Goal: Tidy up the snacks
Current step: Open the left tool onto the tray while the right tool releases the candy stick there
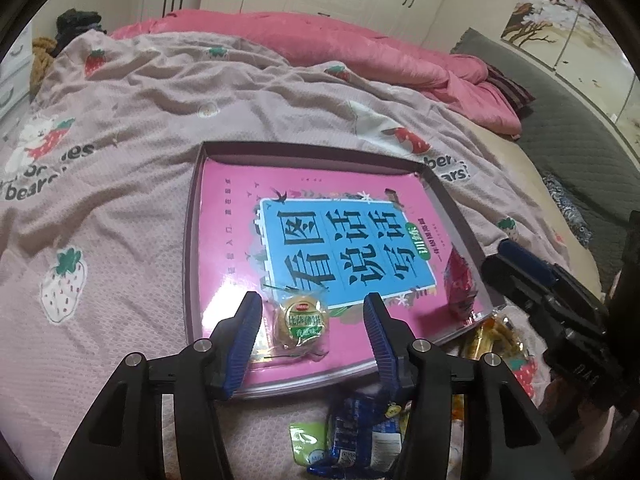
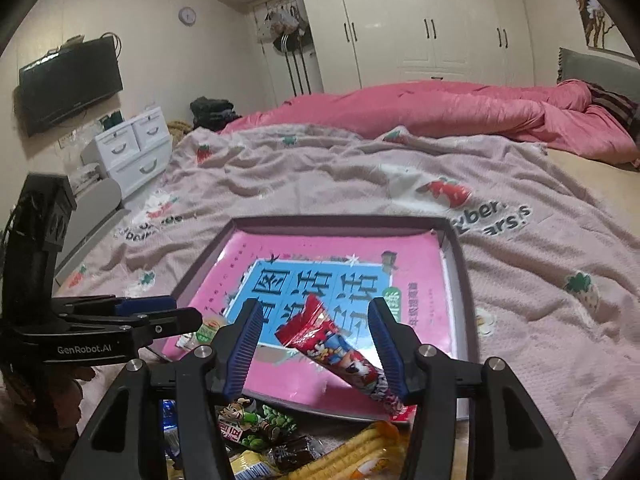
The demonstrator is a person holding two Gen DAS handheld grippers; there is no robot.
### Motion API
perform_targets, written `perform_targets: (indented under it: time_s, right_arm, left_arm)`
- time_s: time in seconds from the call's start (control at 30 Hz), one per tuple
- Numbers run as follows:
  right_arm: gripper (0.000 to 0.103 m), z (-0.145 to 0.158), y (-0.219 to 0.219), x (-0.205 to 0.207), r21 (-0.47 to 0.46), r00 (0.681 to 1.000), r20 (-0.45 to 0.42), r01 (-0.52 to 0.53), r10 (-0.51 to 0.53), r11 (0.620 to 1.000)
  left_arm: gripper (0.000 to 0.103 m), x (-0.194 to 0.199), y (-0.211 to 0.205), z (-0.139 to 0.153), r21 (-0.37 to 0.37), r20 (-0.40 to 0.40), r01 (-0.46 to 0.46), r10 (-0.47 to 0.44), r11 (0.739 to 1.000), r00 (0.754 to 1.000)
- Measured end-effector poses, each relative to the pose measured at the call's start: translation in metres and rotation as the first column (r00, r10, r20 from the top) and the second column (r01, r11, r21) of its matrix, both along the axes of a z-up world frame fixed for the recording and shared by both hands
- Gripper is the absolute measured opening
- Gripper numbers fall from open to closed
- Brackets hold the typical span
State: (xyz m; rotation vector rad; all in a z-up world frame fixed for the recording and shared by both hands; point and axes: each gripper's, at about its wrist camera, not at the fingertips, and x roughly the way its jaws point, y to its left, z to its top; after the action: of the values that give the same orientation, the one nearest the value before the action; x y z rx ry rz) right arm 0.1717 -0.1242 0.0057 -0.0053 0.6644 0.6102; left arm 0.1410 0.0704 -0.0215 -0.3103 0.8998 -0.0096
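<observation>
On my left wrist view, the left gripper (image 1: 312, 316) sits at the bottom centre with its blue fingers (image 1: 246, 336) spread apart. Between them, touching neither pad, a round biscuit packet (image 1: 303, 322) lies on the pink book (image 1: 320, 248) inside the shallow box (image 1: 192, 240) on the strawberry blanket (image 1: 120, 160). At the box's right wall a red snack packet (image 1: 460, 280) leans. Lower centre, outside the box, I see a blue wrapper (image 1: 360, 432) and a green one (image 1: 306, 440). The right gripper (image 1: 520, 264) comes in from the right edge.

On my right wrist view, the right gripper (image 2: 316, 324) is at the bottom centre, fingers (image 2: 386, 348) apart. The red snack packet (image 2: 340, 354) lies slanted between them on the book (image 2: 424, 320); its lower end runs right beside the right-hand pad, and I cannot tell if it touches. Loose snacks (image 2: 280, 432) are heaped along the bottom edge, in front of the box (image 2: 464, 280). The left gripper (image 2: 160, 312) reaches in from the left, the biscuit packet (image 2: 208, 330) just beside its tip.
</observation>
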Motion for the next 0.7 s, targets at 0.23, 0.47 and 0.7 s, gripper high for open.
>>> perform_targets:
  time_s: [0.23, 0.47, 0.7]
  right_arm:
    - [0.059, 0.019, -0.023, -0.007, 0.039, 0.999, 0.022, 0.043, -0.044, 0.998]
    - [0.059, 0.033, -0.039, -0.015, 0.052, 0.996, 0.046, 0.075, -0.078, 0.996]
    - [0.059, 0.044, -0.047, -0.028, 0.038, 0.993, 0.074, 0.094, -0.096, 0.995]
  left_arm:
    - [0.055, -0.009, -0.003, 0.016, 0.02, 0.029, 0.007, -0.007, 1.0, 1.0]
    - [0.059, -0.02, -0.001, 0.029, 0.021, 0.055, -0.01, 0.008, 1.0, 0.998]
    - [0.059, -0.03, 0.001, 0.04, 0.028, 0.076, -0.018, 0.016, 0.999, 0.997]
